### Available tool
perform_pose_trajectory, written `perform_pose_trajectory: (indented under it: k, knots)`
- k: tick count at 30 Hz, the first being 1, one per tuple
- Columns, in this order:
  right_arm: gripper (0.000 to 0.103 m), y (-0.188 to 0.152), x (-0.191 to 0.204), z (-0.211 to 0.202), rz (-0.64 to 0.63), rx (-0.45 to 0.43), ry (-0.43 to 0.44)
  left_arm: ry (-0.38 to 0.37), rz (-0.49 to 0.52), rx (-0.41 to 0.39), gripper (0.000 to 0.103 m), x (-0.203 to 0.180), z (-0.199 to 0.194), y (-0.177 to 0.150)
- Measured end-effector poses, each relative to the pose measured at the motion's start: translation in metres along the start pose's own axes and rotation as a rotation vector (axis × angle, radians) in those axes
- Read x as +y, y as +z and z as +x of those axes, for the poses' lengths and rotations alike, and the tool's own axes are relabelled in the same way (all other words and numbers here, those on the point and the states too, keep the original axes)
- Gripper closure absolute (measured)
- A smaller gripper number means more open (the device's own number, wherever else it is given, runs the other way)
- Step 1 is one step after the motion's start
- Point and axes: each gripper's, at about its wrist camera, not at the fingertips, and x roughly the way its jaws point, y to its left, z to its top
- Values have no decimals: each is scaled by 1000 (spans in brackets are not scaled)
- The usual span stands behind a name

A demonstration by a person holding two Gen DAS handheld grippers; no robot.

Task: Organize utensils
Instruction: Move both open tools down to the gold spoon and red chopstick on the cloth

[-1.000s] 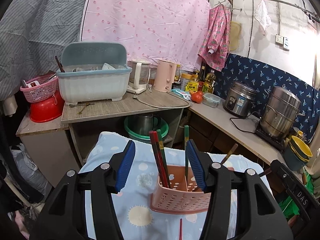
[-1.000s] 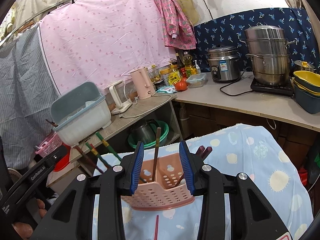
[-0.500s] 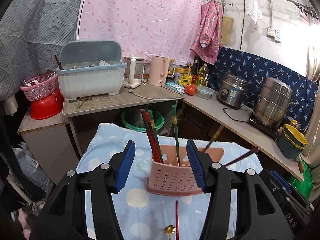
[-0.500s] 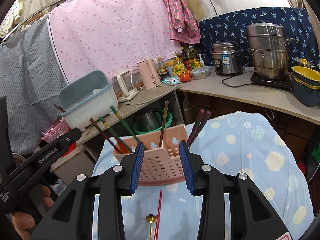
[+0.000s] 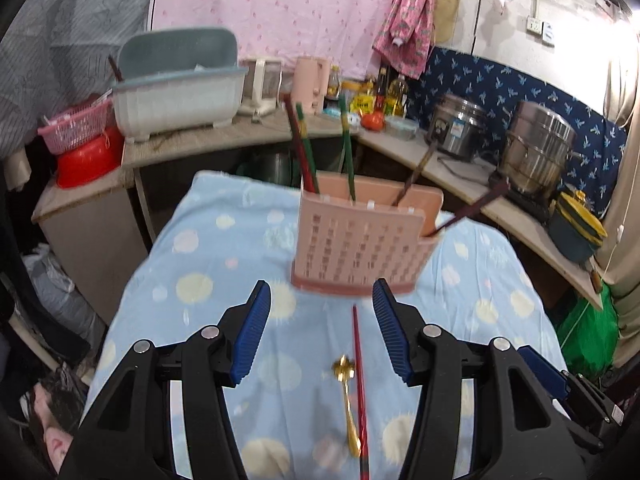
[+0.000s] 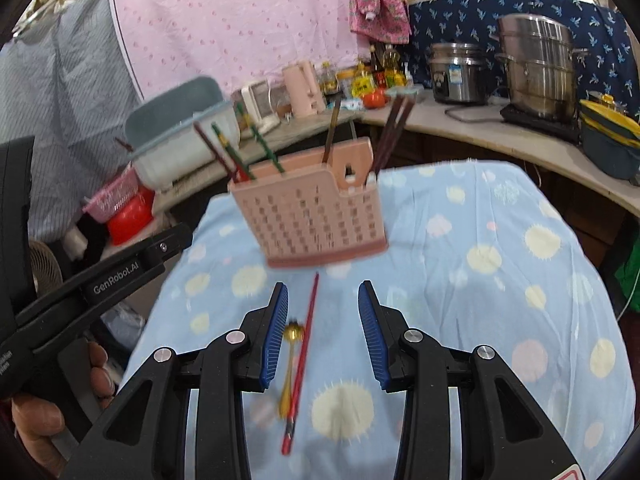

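Both my claws hang released over the blue dotted cloth (image 5: 192,240), nothing between the pads. The red chopstick (image 5: 358,380) and gold spoon (image 5: 346,400) lie side by side near the cloth's near edge, long axes running away from me toward the pink holder (image 5: 360,248) at mid-cloth. They sit between the left claw's (image 5: 320,328) pads; under the right claw (image 6: 323,332) they lie against its left pad, I think, given the blur. Only the right view shows the chopstick's near end.
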Motion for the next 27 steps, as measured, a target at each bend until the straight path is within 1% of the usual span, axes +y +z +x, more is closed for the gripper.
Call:
perform_pose_trajectory:
  k: [7,11,17,25,27]
  knots:
    - [66,-58,10,13,-61,129,-3,26,-3,107,53,13,8,-58]
    - [66,-80,21,25,-98,184,2,42,-18,153,53,24,10,-78]
    - [66,-97,29,42,-132,243,7,64,-23,205,53,35,13,-99]
    - [73,-106,33,54,-150,278,-5,64,-12,236,53,38,16,-110]
    - [77,-107,31,58,-147,289,-13,59,-11,240,53,36,17,-111]
